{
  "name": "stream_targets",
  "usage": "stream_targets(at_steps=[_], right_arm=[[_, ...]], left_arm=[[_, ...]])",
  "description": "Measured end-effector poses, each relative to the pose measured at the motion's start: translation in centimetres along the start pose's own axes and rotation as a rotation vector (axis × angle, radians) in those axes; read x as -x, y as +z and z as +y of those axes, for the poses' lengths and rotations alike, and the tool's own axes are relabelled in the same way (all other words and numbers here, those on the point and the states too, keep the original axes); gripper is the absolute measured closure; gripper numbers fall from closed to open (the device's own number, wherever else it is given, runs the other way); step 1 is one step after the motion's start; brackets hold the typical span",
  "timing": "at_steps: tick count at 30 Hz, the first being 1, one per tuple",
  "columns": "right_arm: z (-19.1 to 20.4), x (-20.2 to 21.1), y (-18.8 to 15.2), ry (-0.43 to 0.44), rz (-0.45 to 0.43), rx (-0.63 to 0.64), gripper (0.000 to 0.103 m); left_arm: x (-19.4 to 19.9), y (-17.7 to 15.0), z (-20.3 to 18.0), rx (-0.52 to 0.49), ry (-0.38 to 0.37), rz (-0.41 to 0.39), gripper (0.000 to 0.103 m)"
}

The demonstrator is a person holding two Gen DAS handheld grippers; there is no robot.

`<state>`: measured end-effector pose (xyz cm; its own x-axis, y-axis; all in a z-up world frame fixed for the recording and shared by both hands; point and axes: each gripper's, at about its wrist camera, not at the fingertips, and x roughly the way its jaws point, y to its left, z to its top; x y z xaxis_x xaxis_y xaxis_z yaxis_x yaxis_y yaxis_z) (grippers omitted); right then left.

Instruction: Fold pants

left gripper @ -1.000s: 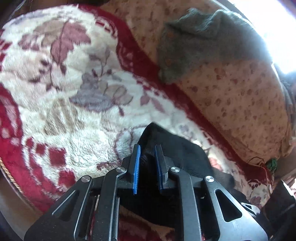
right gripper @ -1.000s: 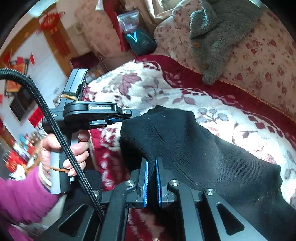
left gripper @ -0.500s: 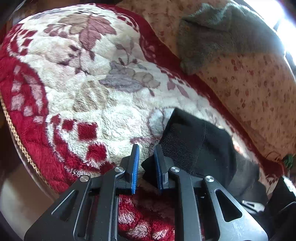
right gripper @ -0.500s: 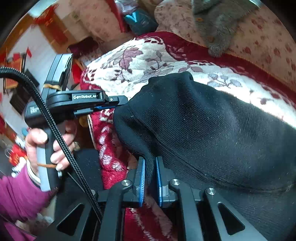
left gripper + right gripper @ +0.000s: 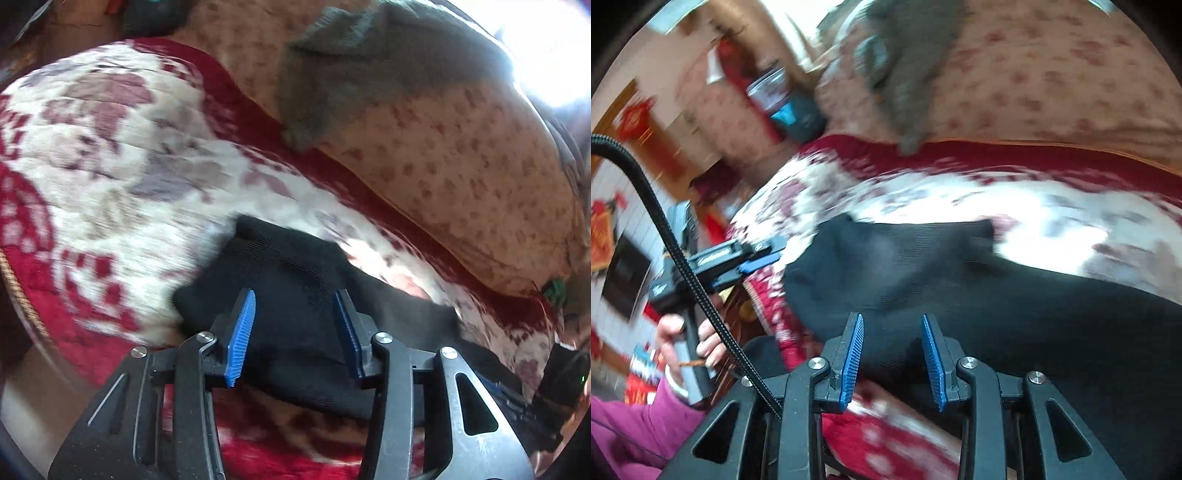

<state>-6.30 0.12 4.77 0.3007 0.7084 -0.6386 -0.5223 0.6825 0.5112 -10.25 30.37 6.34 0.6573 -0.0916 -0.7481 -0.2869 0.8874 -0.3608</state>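
my left gripper (image 5: 293,325) has its jaws spread wide, gripping nothing, over the folded end of the black pants (image 5: 295,295). my right gripper (image 5: 892,349) is released too, jaws apart above the same cloth. the pants lie on the red and white floral blanket (image 5: 110,177), a grey garment (image 5: 369,74) on the cushion beyond.

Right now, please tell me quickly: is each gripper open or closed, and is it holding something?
Left gripper: open, holding nothing; the black pants lie between and under its fingers.
Right gripper: open, holding nothing, above the pants.
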Motion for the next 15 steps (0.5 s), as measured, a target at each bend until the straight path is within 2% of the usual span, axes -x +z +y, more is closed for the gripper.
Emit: stream_targets(at_steps=[6, 9, 12, 15], right_arm=[[-3.1, 4.3, -0.4, -0.068, -0.066, -0.043, 0.072], [-3.9, 4.1, -0.7, -0.075, -0.063, -0.042, 0.072], [-5.3, 2.1, -1.0, -0.193, -0.03, -0.022, 0.072], [-6.4, 1.3, -0.7, -0.183, -0.047, -0.04, 0.072]], left_arm=[[-2.6, -2.1, -5.1, -0.06, -0.051, 0.065, 0.059], [-3.8, -3.8, -6.7, -0.098, -0.03, 0.068, 0.059], [-5.3, -4.9, -7.6, -0.156, 0.037, 0.045, 0.059], [-5.8, -5.0, -8.3, -0.194, 0.073, 0.015, 0.059]])
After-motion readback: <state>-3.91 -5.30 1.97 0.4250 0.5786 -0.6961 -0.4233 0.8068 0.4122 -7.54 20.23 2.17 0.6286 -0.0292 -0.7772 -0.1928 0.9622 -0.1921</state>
